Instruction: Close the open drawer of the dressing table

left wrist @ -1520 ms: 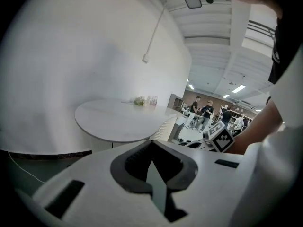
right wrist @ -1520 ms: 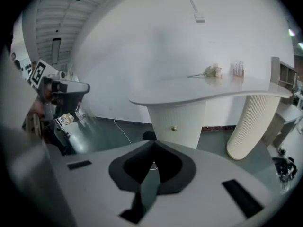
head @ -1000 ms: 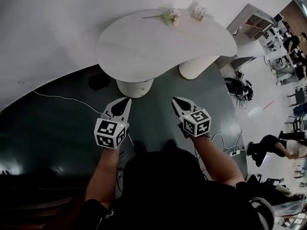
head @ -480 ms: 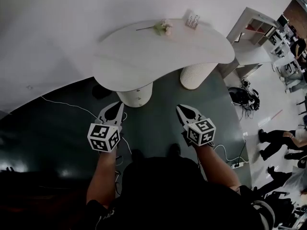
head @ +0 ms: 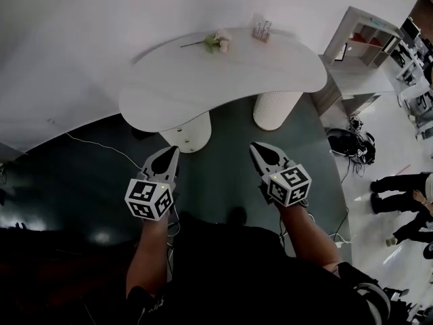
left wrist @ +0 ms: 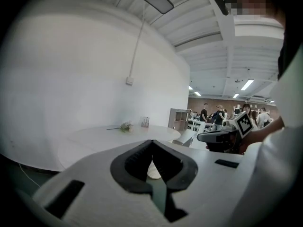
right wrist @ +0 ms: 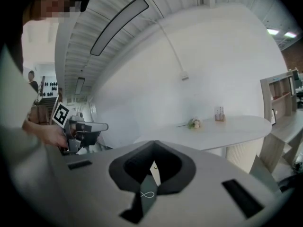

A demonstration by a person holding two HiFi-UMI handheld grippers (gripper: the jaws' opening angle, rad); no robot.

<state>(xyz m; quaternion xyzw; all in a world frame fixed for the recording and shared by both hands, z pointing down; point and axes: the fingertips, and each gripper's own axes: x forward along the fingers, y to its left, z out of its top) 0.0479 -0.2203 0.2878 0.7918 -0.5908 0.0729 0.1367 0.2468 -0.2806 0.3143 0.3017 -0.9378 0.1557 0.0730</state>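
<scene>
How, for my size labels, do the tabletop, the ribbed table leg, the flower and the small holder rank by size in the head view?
1. tabletop
2. ribbed table leg
3. flower and small holder: too alike to rank.

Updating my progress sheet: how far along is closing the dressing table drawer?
Done: nothing visible. In hand: the left gripper and right gripper, jaws together and empty, hang apart from the dressing table. Remaining: reach the drawer, which I cannot make out as open from here, and push it shut.
</scene>
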